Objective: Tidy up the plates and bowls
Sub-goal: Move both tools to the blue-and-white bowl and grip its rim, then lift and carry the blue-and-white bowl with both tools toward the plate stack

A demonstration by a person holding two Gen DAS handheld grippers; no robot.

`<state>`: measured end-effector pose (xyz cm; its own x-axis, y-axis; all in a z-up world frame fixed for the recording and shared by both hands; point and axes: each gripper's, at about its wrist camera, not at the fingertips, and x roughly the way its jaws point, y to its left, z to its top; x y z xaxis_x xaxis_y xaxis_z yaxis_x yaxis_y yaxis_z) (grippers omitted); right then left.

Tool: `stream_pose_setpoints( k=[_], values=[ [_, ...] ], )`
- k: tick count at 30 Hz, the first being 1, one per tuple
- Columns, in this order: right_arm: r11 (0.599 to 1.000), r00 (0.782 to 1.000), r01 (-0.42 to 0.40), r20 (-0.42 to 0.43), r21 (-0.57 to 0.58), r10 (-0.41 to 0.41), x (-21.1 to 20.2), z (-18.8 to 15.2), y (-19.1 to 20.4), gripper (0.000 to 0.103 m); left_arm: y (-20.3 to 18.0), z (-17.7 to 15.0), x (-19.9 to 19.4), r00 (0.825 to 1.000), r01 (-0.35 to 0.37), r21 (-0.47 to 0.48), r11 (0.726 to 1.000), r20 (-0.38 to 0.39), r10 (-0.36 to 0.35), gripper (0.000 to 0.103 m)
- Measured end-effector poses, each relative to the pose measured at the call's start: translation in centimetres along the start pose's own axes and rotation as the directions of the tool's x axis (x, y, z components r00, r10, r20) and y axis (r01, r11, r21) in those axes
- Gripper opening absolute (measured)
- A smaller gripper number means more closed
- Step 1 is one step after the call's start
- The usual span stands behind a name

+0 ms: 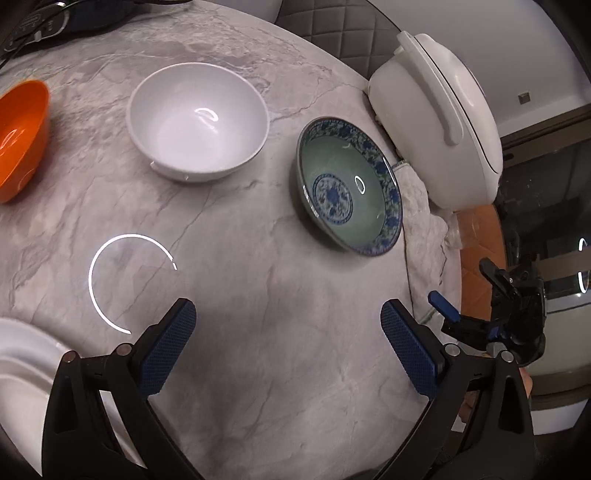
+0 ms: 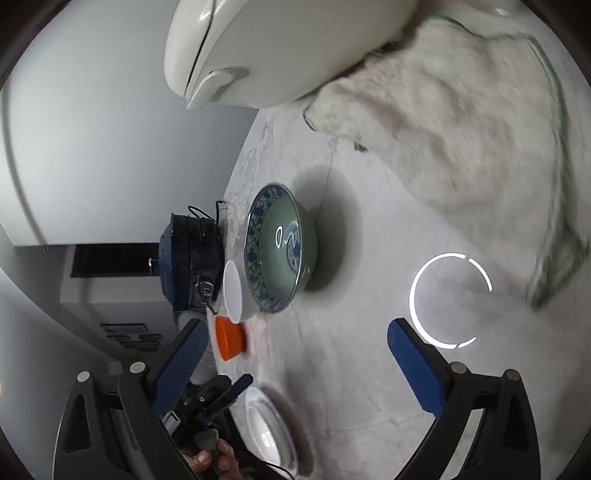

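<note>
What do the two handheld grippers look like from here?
Both match: the left gripper and right gripper have black plastic frames with silver pivot pins, and each finger carries a blue textured pad. No sleeve is visible.

Round marble table [image 1: 258, 332], grey-veined, glossy; ring-shaped lamp reflection [image 1: 125, 280] on surface. Quilted grey chair back [image 1: 332, 26] behind far edge. Pale plain wall [image 2: 92, 129] beyond, dark recessed opening [image 2: 110, 260] low in it. Tan cushioned seat [image 1: 480, 258] beside table. White rice cooker [image 1: 436, 122], crumpled cloth [image 2: 461, 147] on tabletop.
</note>
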<state>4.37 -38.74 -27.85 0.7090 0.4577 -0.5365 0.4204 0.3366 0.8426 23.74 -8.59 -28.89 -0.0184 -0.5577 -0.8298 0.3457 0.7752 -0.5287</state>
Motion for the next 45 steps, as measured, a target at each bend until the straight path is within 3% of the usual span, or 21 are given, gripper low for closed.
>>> stream_pose_setpoints(
  k=[5,10,13,17,20,25,28,31,33,35,37,42,45],
  values=[
    [0.987,0.994,0.075,-0.064,-0.143,-0.084,3.7,5.2,2.0,0.079,-2.1,3.6,3.4,0.997,-0.081,0.038,0.996,0.016,0.08,0.1],
    [0.974,0.987,0.096,-0.105,-0.206,-0.119,7.1,6.9,2.7,0.056,-2.3,5.5,5.7,0.996,-0.093,0.018,0.996,0.005,0.093,0.095],
    [0.962,0.984,0.106,-0.113,-0.25,-0.138,8.1,7.2,2.9,0.053,-1.9,6.2,6.3,0.996,-0.086,0.0,0.996,0.009,0.086,0.091],
    [0.948,0.979,0.138,-0.106,-0.286,-0.175,9.6,7.4,3.1,0.051,-1.3,6.8,7.2,0.996,-0.088,-0.01,0.996,-0.002,0.088,0.073],
    [0.942,0.977,0.159,-0.089,-0.296,-0.193,9.9,7.6,3.2,0.051,-1.0,7.2,7.8,0.994,-0.11,-0.013,0.994,-0.006,0.11,0.073],
    [0.883,0.951,0.247,-0.074,-0.399,-0.3,11.3,7.6,4.8,0.047,-1.1,7.6,8.3,0.99,-0.142,0.005,0.99,-0.004,0.142,0.065],
    [0.851,0.935,0.279,-0.076,-0.446,-0.346,12.1,7.4,5.4,0.04,-1.3,8.0,8.5,0.988,-0.154,0.012,0.988,-0.001,0.154,0.049],
    [0.824,0.916,0.326,-0.062,-0.464,-0.397,12.7,7.4,5.7,0.04,-1.6,8.2,8.5,0.986,-0.167,0.027,0.986,0.007,0.167,0.041],
    [0.819,0.904,0.353,-0.061,-0.453,-0.424,12.9,7.5,5.5,0.039,-1.8,8.4,8.5,0.984,-0.176,0.035,0.984,0.007,0.176,0.03],
    [0.81,0.896,0.369,-0.056,-0.456,-0.44,12.9,7.5,5.5,0.034,-1.8,8.5,8.5,0.984,-0.178,0.039,0.983,0.008,0.178,0.029],
    [0.788,0.877,0.401,-0.052,-0.468,-0.477,13.1,7.5,5.5,0.017,-1.9,8.6,8.6,0.985,-0.175,0.046,0.984,0.003,0.175,0.026],
    [0.784,0.874,0.403,-0.055,-0.472,-0.483,13.1,7.4,5.6,0.011,-2.6,8.7,8.9,0.985,-0.171,0.081,0.982,-0.007,0.172,0.014],
    [0.777,0.869,0.412,-0.05,-0.477,-0.492,13.2,7.2,5.7,0.011,-3.2,8.7,8.9,0.982,-0.187,0.108,0.976,-0.006,0.189,0.012]
  ],
)
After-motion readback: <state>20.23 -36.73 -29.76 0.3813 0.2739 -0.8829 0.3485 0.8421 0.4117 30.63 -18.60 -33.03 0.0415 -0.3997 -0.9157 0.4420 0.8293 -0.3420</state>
